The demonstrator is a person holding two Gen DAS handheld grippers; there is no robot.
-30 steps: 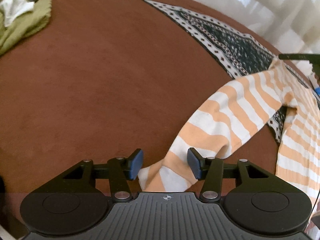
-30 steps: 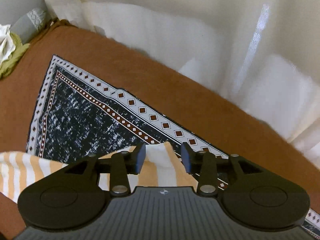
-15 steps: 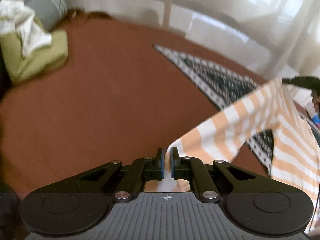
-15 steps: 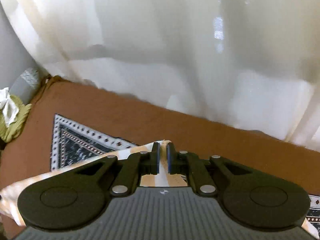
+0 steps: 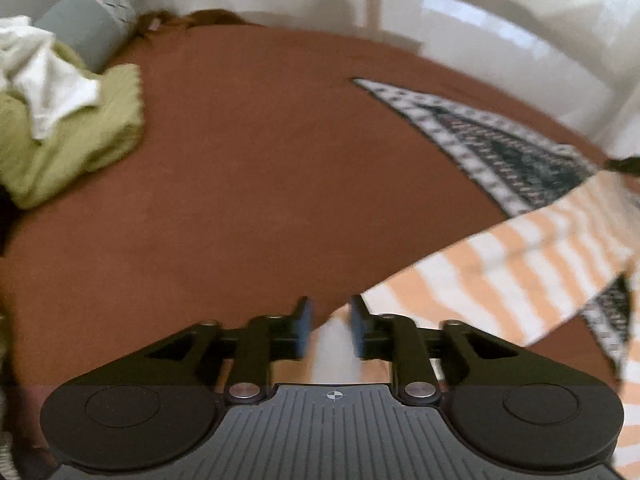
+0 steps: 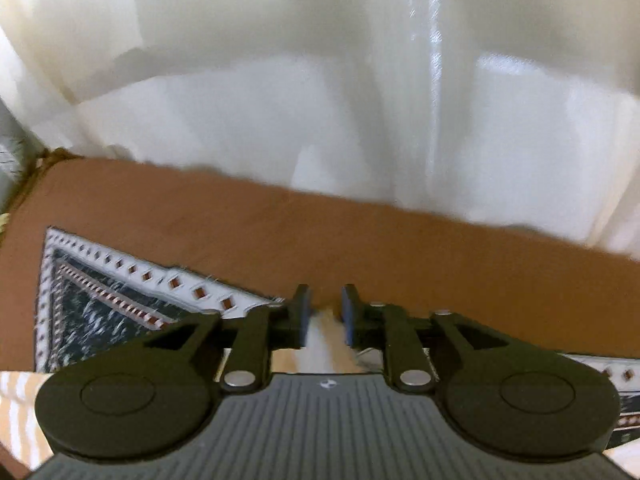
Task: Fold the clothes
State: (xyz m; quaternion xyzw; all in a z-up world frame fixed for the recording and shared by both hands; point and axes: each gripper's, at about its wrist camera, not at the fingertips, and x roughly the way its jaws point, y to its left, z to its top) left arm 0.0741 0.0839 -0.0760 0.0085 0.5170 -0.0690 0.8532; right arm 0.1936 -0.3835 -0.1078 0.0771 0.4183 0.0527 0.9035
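An orange-and-white striped garment [image 5: 500,272] stretches from the right side of the brown bed cover to my left gripper [image 5: 330,320]. That gripper's jaws stand a little apart, with a white part of the garment between them. In the right wrist view my right gripper [image 6: 323,310] is also slightly open, with a strip of the same striped garment [image 6: 320,340] between its pads. More of the garment shows at the lower left of that view [image 6: 16,404].
A black-and-white patterned cloth [image 5: 492,140] lies flat at the right, also seen in the right wrist view [image 6: 100,304]. A green and white heap of clothes [image 5: 60,120] and a grey bolster [image 5: 88,20] sit at the far left. White curtains [image 6: 320,80] hang behind the bed.
Both grippers shut on the striped garment half a second ago and have now parted slightly. Both views have shifted and are blurred with motion.
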